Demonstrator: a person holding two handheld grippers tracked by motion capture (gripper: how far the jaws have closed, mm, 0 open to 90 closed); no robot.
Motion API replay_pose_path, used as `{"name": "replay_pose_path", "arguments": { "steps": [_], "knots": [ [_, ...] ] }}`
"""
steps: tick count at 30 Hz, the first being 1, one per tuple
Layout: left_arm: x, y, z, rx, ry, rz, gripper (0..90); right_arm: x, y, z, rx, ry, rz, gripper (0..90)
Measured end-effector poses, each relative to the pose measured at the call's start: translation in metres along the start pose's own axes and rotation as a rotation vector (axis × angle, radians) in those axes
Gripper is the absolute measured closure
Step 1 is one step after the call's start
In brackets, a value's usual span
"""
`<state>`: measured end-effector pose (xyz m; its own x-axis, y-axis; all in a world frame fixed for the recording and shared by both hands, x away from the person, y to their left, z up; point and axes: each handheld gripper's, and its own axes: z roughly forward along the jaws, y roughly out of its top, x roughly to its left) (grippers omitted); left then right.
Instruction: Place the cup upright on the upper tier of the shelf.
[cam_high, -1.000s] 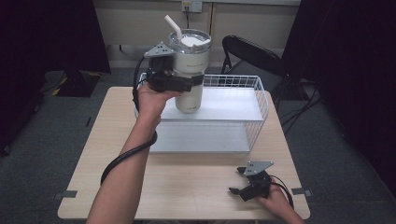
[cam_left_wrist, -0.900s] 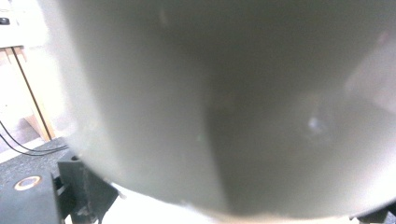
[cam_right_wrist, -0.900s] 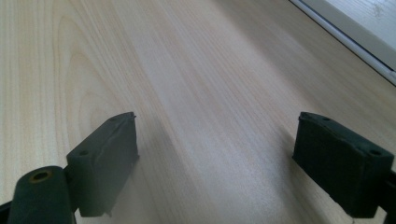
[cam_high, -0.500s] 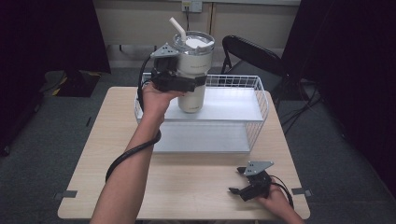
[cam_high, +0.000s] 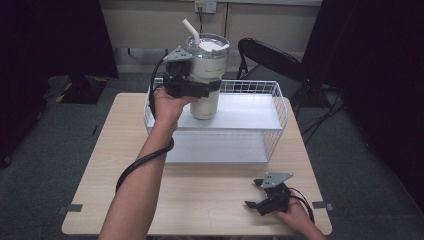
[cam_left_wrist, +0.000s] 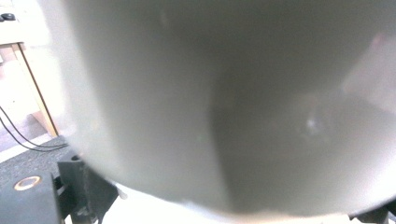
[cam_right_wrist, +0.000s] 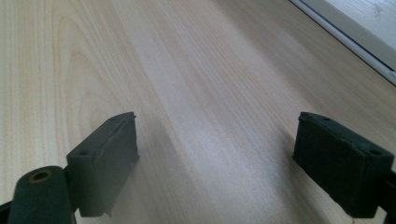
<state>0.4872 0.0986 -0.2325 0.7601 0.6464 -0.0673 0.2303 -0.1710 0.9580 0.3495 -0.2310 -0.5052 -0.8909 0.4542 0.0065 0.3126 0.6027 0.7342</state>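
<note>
Left gripper (cam_high: 197, 90), clamped round the tumbler (cam_high: 207, 75) held above the wire basket (cam_high: 280, 107), should lower it upright (straw (cam_high: 190, 31) clear), while right gripper (cam_high: 260, 194) rests open.

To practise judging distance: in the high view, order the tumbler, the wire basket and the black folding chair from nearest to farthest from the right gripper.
From the right gripper, at the table's near right corner:
1. Wire basket, just beyond it, mid-table.
2. Tumbler, held over the basket's far left.
3. Black folding chair, behind the table.
</note>
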Motion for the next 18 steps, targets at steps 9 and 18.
{"name": "replay_pose_path", "arguments": {
  "steps": [9, 18],
  "knots": [
    [0.003, -0.0041, 0.0044, 0.0, 0.01, -0.012, 9.8, 0.0, 0.0, 0.0, 0.0, 0.0, 0.0, 13.1],
    [0.004, -0.0072, 0.0096, 0.009, 0.007, -0.004, 9.7, 0.0, 0.0, 0.0, 0.0, 0.0, 0.0, 13.1]
  ]
}}
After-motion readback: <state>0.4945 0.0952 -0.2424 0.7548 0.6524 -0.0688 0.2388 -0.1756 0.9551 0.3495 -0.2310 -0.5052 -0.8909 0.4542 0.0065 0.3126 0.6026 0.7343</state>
